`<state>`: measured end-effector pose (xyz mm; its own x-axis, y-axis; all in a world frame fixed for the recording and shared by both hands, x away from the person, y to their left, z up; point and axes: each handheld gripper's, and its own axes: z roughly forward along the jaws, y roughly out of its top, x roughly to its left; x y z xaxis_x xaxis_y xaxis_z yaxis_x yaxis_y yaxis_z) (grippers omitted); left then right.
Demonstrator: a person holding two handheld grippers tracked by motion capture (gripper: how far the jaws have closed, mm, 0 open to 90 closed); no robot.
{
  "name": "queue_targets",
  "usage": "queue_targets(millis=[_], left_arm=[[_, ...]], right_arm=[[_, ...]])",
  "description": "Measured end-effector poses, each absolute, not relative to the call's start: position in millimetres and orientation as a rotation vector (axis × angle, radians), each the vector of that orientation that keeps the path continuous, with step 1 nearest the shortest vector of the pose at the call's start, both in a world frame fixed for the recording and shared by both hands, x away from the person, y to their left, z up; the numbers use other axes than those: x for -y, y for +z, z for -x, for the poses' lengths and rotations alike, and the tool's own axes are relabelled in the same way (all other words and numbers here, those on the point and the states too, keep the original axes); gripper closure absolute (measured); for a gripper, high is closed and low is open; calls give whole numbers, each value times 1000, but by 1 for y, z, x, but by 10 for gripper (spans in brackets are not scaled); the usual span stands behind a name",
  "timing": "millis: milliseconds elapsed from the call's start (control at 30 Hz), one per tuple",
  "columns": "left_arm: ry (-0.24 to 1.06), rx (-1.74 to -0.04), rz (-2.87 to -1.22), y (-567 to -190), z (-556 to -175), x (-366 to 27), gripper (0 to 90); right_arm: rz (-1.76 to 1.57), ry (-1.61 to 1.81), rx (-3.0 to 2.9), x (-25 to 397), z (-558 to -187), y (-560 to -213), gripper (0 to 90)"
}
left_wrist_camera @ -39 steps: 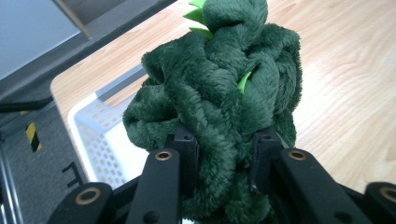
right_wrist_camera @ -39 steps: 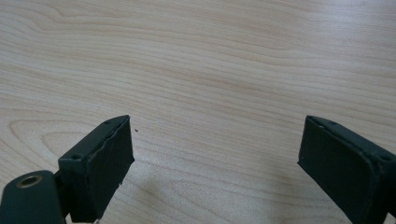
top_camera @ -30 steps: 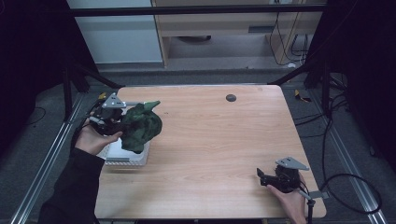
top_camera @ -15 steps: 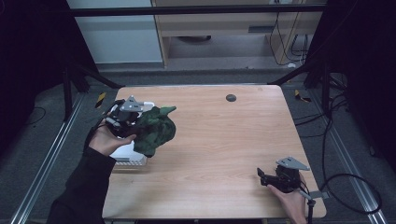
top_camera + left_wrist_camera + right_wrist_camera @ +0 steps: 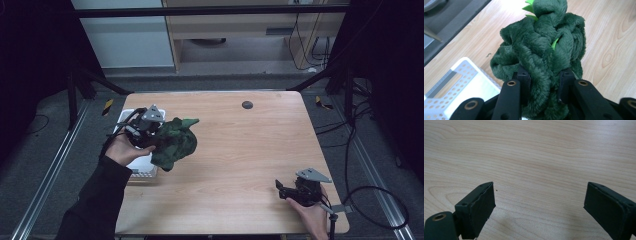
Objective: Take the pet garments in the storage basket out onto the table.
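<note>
A dark green plush toy [image 5: 174, 142] with light green spikes hangs above the table's left side, just right of a white perforated basket [image 5: 142, 167]. My left gripper [image 5: 152, 136] is shut on the plush toy [image 5: 541, 52], its two black jaws pressed into the fur from both sides. The white basket [image 5: 454, 97] lies below and to the left in the left gripper view. My right gripper [image 5: 281, 187] rests near the table's front right corner, held by a hand. In the right gripper view its jaws stand wide apart over bare wood, with my right gripper [image 5: 537, 203] holding nothing.
A small dark round disc [image 5: 247, 104] sits at the far middle of the wooden table [image 5: 240, 150]. Metal frame rails and cables run along the floor on both sides. A cable trails from the right gripper off the table's right edge.
My left gripper has carried the plush toy up and to the right, away from over the white basket toward the table's middle. The right gripper has not moved.
</note>
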<state>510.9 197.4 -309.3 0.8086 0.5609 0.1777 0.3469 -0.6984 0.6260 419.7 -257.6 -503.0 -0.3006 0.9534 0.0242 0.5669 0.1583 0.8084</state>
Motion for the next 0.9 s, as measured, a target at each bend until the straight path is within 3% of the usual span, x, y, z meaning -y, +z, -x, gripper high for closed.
queue_targets(millis=[900], left_arm=[[370, -509, -2546, -338, -522, -145, 696]], right_arm=[[-1437, 1020, -1918, 259, -419, -502, 90]])
